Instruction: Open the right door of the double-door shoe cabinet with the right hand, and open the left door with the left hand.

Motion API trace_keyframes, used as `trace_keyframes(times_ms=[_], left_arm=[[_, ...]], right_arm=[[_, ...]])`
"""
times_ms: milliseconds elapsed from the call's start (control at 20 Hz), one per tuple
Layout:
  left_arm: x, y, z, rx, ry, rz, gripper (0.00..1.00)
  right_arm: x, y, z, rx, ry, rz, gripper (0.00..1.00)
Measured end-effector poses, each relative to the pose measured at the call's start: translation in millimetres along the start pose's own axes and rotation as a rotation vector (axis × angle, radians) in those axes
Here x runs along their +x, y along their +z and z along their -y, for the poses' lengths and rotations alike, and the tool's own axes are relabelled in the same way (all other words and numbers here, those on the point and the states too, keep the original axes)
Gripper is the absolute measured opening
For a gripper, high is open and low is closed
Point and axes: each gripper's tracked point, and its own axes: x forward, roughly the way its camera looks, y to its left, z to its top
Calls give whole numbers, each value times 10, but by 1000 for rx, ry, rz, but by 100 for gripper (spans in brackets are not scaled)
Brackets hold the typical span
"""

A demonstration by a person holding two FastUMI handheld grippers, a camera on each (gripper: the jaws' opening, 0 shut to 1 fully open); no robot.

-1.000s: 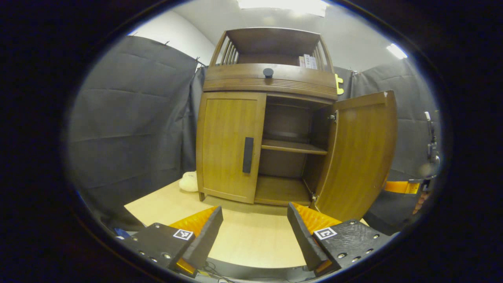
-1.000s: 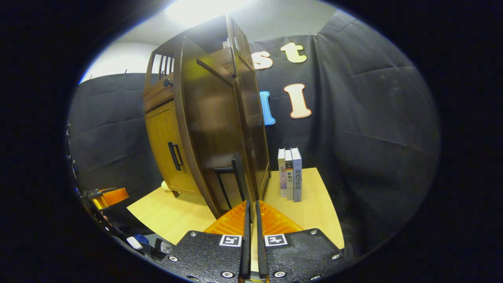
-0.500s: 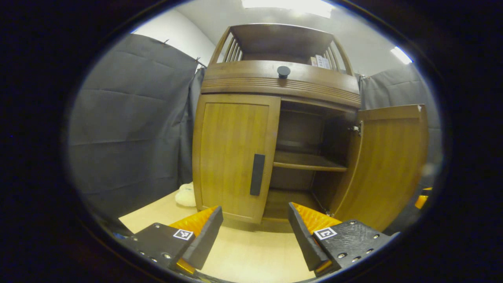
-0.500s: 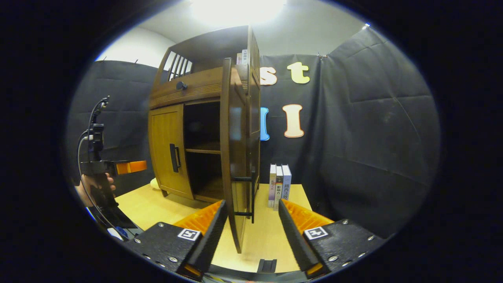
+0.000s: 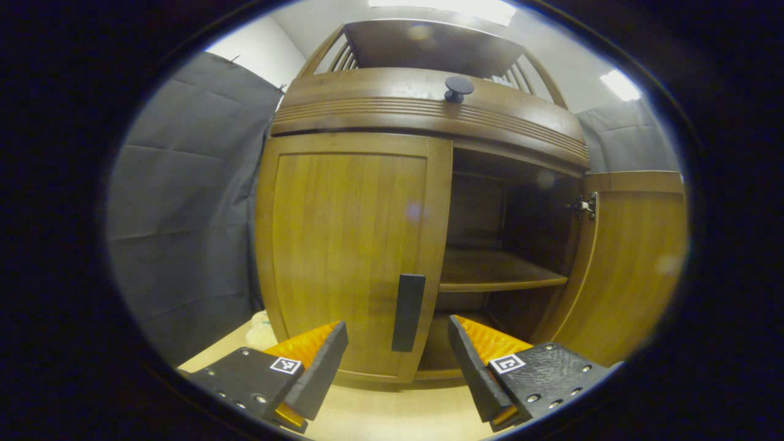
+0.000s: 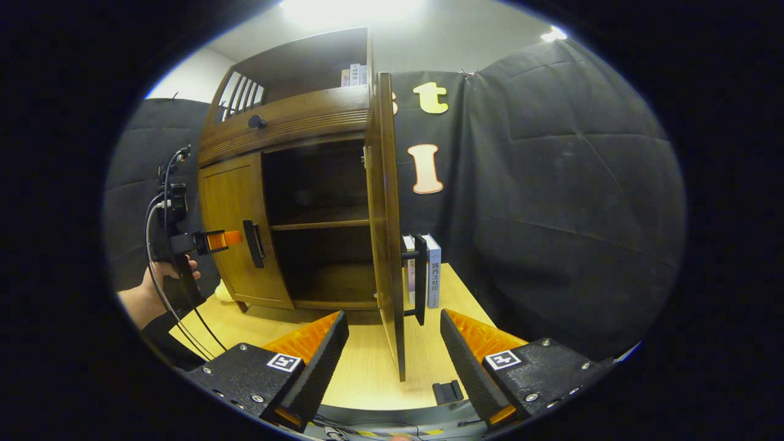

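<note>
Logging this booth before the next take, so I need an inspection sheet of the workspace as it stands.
Surface: pale wood tabletop.
Job's things: shoe cabinet; right door swung open; left door closed, its handle untouched.
Clutter: books upright behind the right door; a pale soft thing beside the cabinet; small black clip at the table edge.
Grippers: left gripper open, facing the handle; right gripper open, fingers either side of the door edge, not touching.
Cables: black cable hanging from the left gripper.
Surroundings: black cloth walls.

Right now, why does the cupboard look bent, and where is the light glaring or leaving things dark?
Left gripper view: the fisheye lens bows the shoe cabinet, and a faint glare spot sits on its closed left door. Right gripper view: a ceiling light washes out the top, while the open compartment lies in deep shadow.
</note>
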Motion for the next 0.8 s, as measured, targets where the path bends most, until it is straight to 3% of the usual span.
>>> trace_keyframes(times_ms=[400,550,650,800], left_arm=[[309,-64,65,34,-107,-34,99],[378,-108,87,31,-129,-49,65],[371,-131,159,30,-178,-62,65],[374,-90,150,61,-156,-39,43]], right_arm=[[-12,40,-437,4,-111,35,93],[-25,26,-564,14,-132,46,93],[-41,17,-639,24,-140,51,93],[-32,-19,-709,31,-153,53,93]])
